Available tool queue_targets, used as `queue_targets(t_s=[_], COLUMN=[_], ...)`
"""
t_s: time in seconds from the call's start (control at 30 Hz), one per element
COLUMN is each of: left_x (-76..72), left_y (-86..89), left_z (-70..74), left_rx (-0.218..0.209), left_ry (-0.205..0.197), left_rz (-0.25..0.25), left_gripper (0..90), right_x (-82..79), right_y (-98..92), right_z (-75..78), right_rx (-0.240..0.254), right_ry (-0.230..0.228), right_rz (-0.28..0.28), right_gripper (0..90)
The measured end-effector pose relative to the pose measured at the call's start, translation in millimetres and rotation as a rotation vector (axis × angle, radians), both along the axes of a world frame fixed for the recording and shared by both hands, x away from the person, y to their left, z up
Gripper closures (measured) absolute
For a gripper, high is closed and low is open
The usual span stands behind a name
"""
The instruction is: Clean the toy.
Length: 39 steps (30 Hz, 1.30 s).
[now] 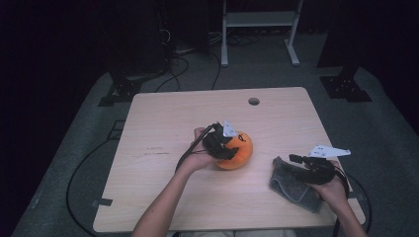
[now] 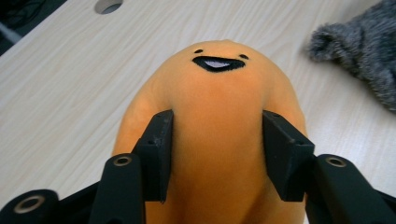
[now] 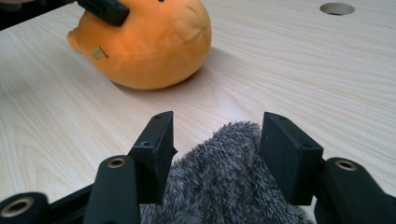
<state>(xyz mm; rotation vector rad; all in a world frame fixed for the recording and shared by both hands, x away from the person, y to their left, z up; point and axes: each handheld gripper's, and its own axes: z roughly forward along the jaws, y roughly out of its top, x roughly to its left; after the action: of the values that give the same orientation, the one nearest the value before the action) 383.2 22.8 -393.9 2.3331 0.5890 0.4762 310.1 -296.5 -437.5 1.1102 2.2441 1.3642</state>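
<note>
An orange plush toy point(image 1: 238, 152) with a stitched black smile lies at the middle of the wooden table point(image 1: 163, 123). My left gripper point(image 1: 229, 147) is shut on it; in the left gripper view both pads point(image 2: 159, 149) press into the sides of the plush point(image 2: 219, 93). At the front right lies a grey fuzzy cloth point(image 1: 291, 187). My right gripper point(image 1: 296, 160) hovers low over its far end, jaws open. In the right gripper view the cloth point(image 3: 219, 186) bulges up loosely between the jaws, and the plush point(image 3: 154, 51) sits beyond with the left gripper point(image 3: 105, 10) on it.
A round cable hole point(image 1: 254, 101) is at the table's far edge. Bare wood stretches left of the plush. Cables trail off the left side onto the grey floor point(image 1: 74, 148). A white frame point(image 1: 259, 19) stands behind the table.
</note>
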Motion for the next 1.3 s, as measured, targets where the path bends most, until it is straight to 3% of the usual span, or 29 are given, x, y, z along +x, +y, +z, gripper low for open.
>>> queue_targets(t_s=[0.23, 0.37, 0.5, 1.0, 1.3], left_x=[-2.1, -2.2, -2.6, -12.7, -23.6], left_y=[1.9, 4.6, 9.0, 29.0, 42.9], left_z=[3.5, 7.3, 12.2, 18.4, 17.4], left_rx=[0.020, -0.001, -0.050, -0.078, -0.093], left_ry=[0.004, 0.006, 0.019, 0.001, -0.008], left_rz=[-0.012, -0.009, -0.004, -0.017, -0.041], left_gripper=[41.1, 39.7, 37.3, 22.6, 20.1], right_x=[-1.4, -1.9, -1.3, -1.3, -1.8], right_y=[-2.1, -1.7, -2.3, 1.5, 2.3], right_z=[4.6, 4.9, 4.7, 2.7, -0.2], right_rx=[0.031, 0.029, 0.026, 0.020, 0.008], right_ry=[-0.006, -0.008, -0.011, -0.001, 0.008], right_rz=[-0.014, -0.013, -0.018, -0.013, -0.012], right_gripper=[42.0, 41.1, 40.8, 38.5, 37.8])
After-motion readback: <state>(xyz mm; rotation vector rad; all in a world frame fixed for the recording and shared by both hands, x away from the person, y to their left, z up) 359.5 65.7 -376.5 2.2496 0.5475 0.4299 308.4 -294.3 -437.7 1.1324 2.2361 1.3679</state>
